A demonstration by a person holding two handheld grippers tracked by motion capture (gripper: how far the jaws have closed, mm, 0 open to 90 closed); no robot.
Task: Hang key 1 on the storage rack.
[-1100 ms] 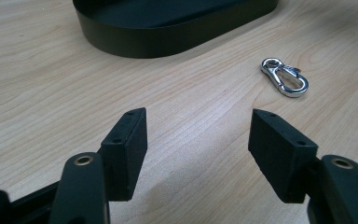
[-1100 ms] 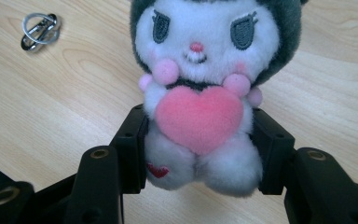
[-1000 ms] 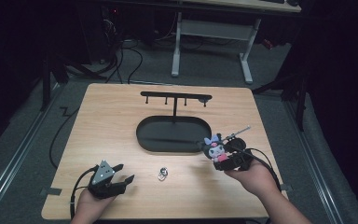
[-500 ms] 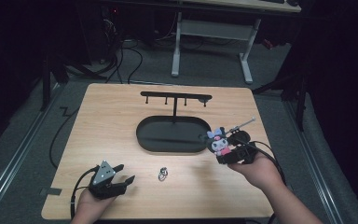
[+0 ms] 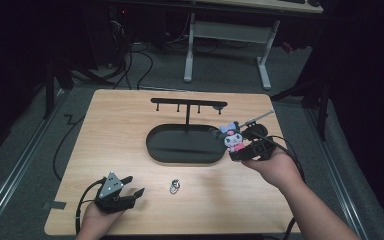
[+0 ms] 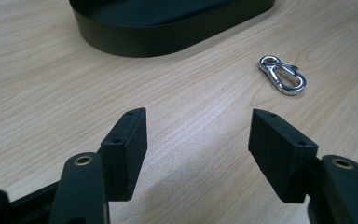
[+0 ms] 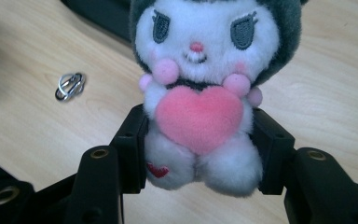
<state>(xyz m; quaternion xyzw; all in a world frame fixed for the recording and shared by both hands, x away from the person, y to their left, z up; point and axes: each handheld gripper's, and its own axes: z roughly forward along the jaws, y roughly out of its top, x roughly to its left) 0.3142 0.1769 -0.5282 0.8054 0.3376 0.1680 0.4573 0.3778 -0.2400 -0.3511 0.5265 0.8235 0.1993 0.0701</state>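
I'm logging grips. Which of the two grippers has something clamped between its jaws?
The right gripper: its pads squeeze the plush toy. The left gripper rests open, with bare table between its jaws.

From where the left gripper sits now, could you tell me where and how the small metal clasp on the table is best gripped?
I would grip the clasp across its long oval body, coming straight down from above. It lies flat on the table, apart from the black tray, so a sideways approach would probably slide over it. The left gripper is open and empty, with the clasp ahead of it.
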